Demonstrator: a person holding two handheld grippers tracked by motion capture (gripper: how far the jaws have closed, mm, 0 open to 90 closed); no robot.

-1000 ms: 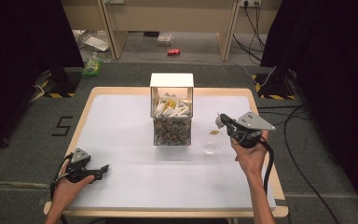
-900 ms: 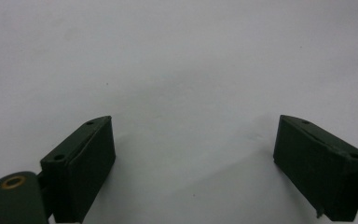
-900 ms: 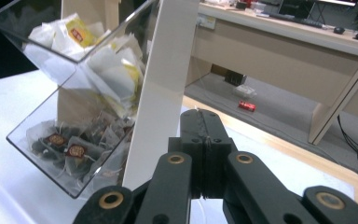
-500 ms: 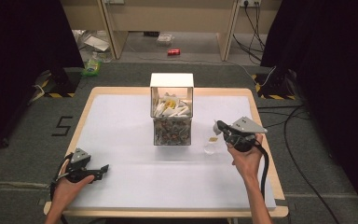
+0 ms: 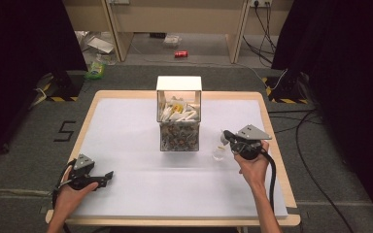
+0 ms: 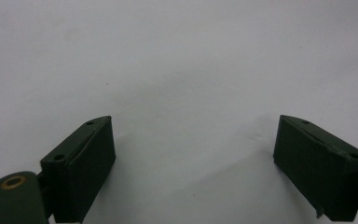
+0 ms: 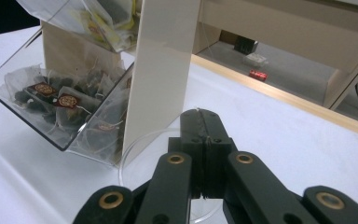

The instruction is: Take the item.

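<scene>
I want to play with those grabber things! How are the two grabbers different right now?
The left gripper has its jaws wide open with nothing between them; the right gripper is shut, a thin string pinched between its jaws. The left lies low on the table; the right is above a clear dish beside the tea-bag box. Both are black and hand-held.

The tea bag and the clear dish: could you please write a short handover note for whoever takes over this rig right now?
Left gripper: open, nothing between its jaws, resting at the near left of the table.
Right gripper: shut, apparently on a tea bag by its thread, just above the clear dish.
Clear box: mid-table, left of the dish, full of tea bags.
Done: one bag brought out to the dish.
Left: lower it into the dish, then open the jaws.
</scene>
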